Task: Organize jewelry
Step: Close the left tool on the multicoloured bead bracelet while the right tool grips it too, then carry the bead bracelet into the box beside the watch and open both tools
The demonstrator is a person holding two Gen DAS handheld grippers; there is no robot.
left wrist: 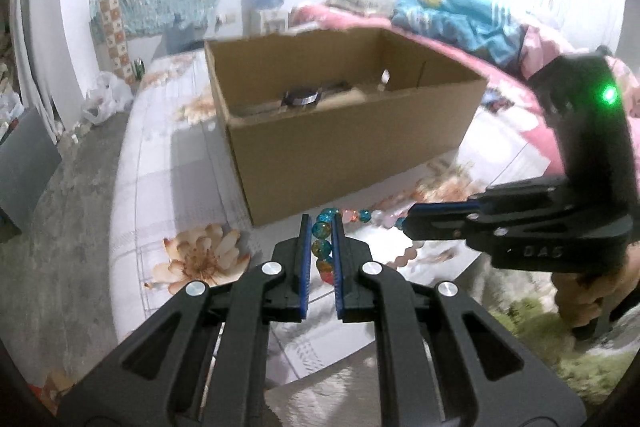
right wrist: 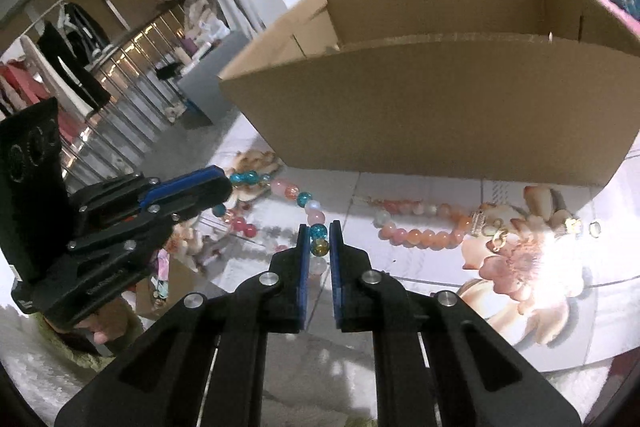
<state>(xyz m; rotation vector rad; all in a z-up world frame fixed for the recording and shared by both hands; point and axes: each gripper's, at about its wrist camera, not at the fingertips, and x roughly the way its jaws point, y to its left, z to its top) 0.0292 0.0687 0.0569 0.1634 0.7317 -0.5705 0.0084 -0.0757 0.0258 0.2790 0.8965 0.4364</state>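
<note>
Both the left claw and the right claw are clamped on one string of blue, orange and pink glass beads, near the brown cardboard box on the flowered bed sheet.

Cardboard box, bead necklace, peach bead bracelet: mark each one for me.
cardboard box (left wrist: pixel 344 147), left wrist view, near outer wall.
bead necklace (right wrist: pixel 319 231), right wrist view, teal bead between the right gripper's pads.
peach bead bracelet (right wrist: pixel 424 238), right wrist view, lower bead run.
</note>
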